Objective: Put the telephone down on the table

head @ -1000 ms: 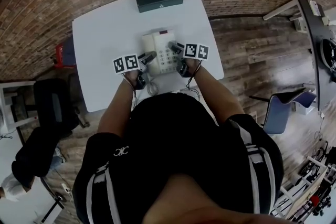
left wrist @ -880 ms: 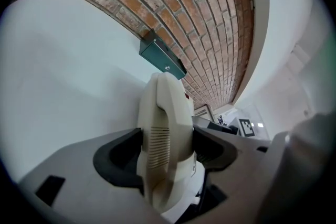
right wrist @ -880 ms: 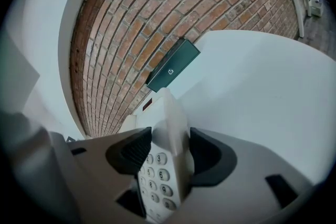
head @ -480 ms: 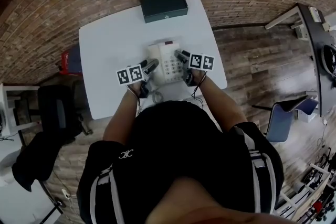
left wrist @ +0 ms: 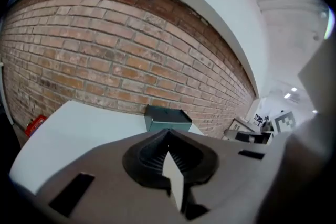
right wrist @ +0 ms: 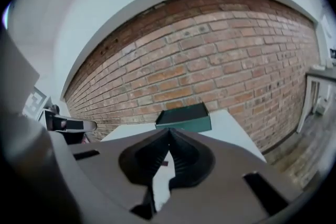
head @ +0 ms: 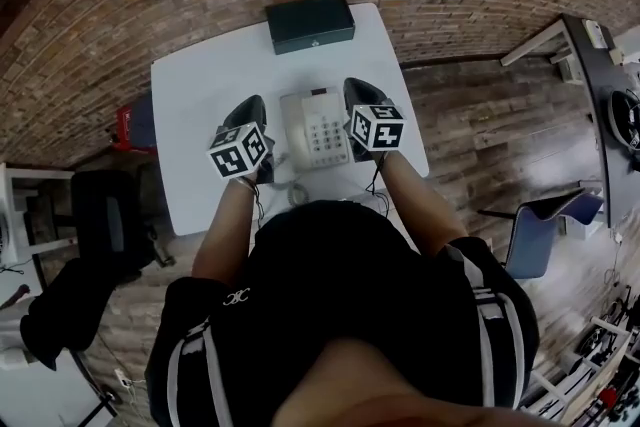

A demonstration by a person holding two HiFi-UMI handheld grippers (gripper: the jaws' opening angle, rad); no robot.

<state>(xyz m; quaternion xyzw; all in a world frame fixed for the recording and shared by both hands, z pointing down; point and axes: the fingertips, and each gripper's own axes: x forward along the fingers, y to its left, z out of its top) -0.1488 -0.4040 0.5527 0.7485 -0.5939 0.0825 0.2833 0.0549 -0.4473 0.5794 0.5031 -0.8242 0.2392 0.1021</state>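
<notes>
Two tongs are flanking the telephone [head: 315, 127] in the head view: left tongs [head: 250, 107] and right tongs [head: 360, 93] are now hanging lifted off it, and it is lying flat on the bench [head: 195, 85]. Left gripper view: the tongs are sitting shut and empty, having just been closing on nothing. Right gripper view: the same. The placing is looking done.

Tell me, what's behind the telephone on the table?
A dark green box sits behind the telephone, apart from it, at the far edge of the white table. A brick wall rises beyond. The box is closed, so its inside is hidden.
</notes>
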